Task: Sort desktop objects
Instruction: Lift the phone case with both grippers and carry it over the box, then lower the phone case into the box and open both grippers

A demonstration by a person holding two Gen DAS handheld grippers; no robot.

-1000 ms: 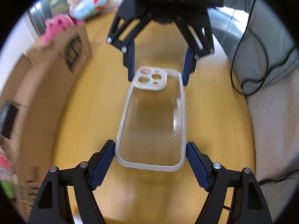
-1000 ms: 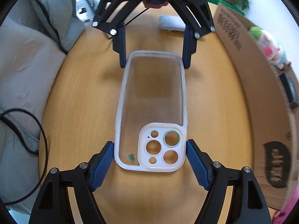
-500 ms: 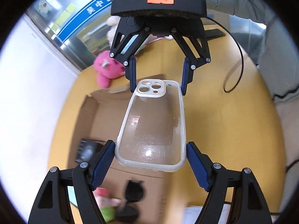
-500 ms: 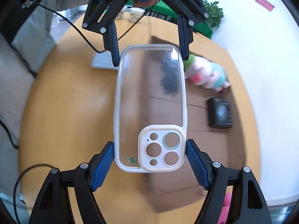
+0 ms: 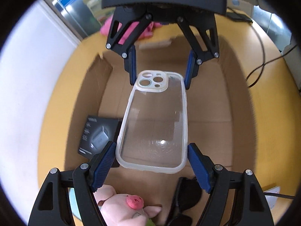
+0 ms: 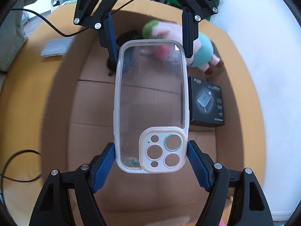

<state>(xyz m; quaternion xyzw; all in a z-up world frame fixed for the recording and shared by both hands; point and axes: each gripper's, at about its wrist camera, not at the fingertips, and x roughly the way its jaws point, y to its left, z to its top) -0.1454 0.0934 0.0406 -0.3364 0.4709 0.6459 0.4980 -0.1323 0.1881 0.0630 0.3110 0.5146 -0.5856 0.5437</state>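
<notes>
A clear phone case [image 5: 154,124] with a cream camera frame hangs in the air, level, held at both ends. My left gripper [image 5: 151,150] is shut on its plain end, blue pads against both long edges. My right gripper [image 5: 160,77] is shut on the camera end [image 6: 161,150]. In the right wrist view the right gripper [image 6: 150,150] is near and the left gripper [image 6: 150,45] is at the far end of the phone case [image 6: 150,94]. The case sits above the open cardboard box [image 5: 207,103].
Inside the cardboard box [image 6: 94,103] lie a black charger box [image 5: 97,133] [image 6: 207,103], a pig plush [image 5: 122,205] [image 6: 201,50] and a dark object [image 5: 188,192]. A pink plush [image 5: 129,32] sits beyond the box. A grey item [image 6: 56,47] and cables [image 5: 261,56] lie on the yellow table.
Both grippers carried the phone case sideways from above the bare table to above the open box. Their grip on it stayed the same.
</notes>
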